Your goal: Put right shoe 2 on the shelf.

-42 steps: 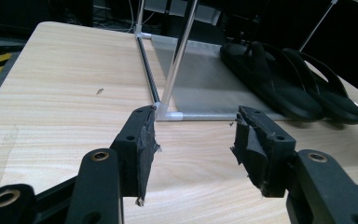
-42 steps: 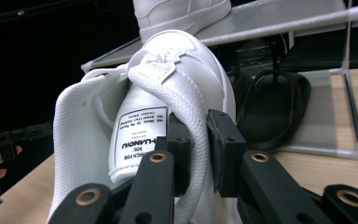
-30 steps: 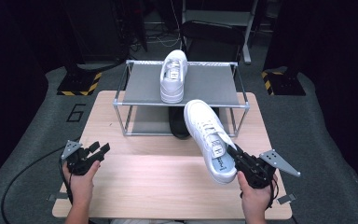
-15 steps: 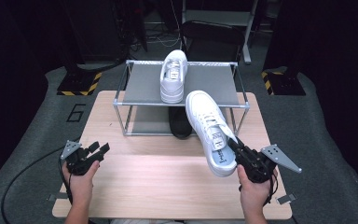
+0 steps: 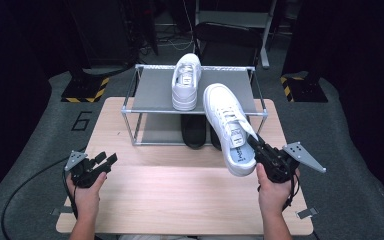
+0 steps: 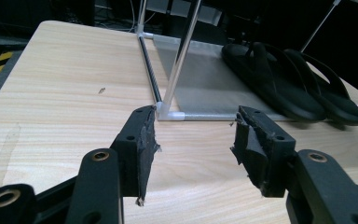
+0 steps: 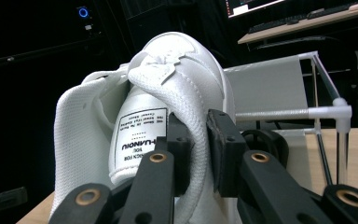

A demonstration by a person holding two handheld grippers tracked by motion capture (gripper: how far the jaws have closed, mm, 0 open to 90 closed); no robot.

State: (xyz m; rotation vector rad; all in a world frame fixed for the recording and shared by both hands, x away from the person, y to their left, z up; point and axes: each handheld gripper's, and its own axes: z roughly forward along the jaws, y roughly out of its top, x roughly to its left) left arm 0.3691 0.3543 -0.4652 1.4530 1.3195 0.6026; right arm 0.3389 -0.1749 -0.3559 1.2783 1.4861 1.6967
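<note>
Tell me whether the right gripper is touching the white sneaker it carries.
Touching. In the right gripper view, the right gripper has both jaws pressed onto the collar of the white sneaker.

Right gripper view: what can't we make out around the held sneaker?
- Held white sneaker: toe and sole hidden behind its own collar and tongue; right gripper covers the collar edge.
- Tongue label: print too small to read.
- Black sandals: mostly hidden behind the jaws.
- Shoe rack: cut off by the right edge.
</note>
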